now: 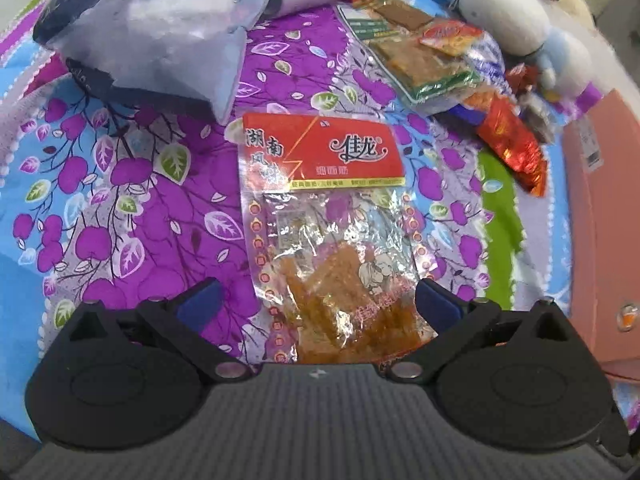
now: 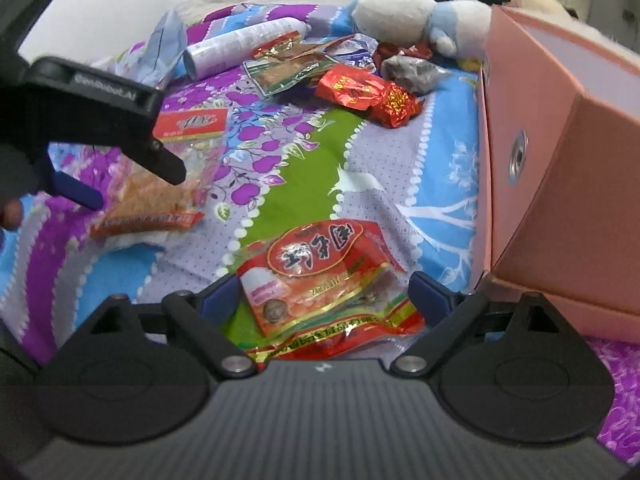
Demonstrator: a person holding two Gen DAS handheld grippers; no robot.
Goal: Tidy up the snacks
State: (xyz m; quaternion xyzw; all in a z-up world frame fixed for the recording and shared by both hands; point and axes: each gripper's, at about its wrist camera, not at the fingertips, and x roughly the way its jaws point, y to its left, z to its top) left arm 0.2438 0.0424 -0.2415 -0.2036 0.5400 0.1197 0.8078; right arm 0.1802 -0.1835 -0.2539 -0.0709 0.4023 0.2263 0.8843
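Note:
A clear snack packet with a red header [image 1: 324, 216] lies flat on the purple floral bedsheet [image 1: 120, 200]. My left gripper [image 1: 318, 304] hangs low over its lower end, open, with one blue pad on each side and neither pressing on it. The right wrist view shows this packet [image 2: 160, 204] under the left gripper [image 2: 132, 184]. A red and orange snack packet [image 2: 320, 276] lies between the fingers of my right gripper [image 2: 324, 296], which is open and clear of it on both sides.
A pink box [image 2: 560, 160] stands close on the right. At the back lie a pile of snack packets [image 2: 304, 68], a red foil pack [image 2: 360, 92], a white tube [image 2: 240, 46], a plush toy [image 2: 400, 12] and a crumpled plastic bag [image 1: 160, 32].

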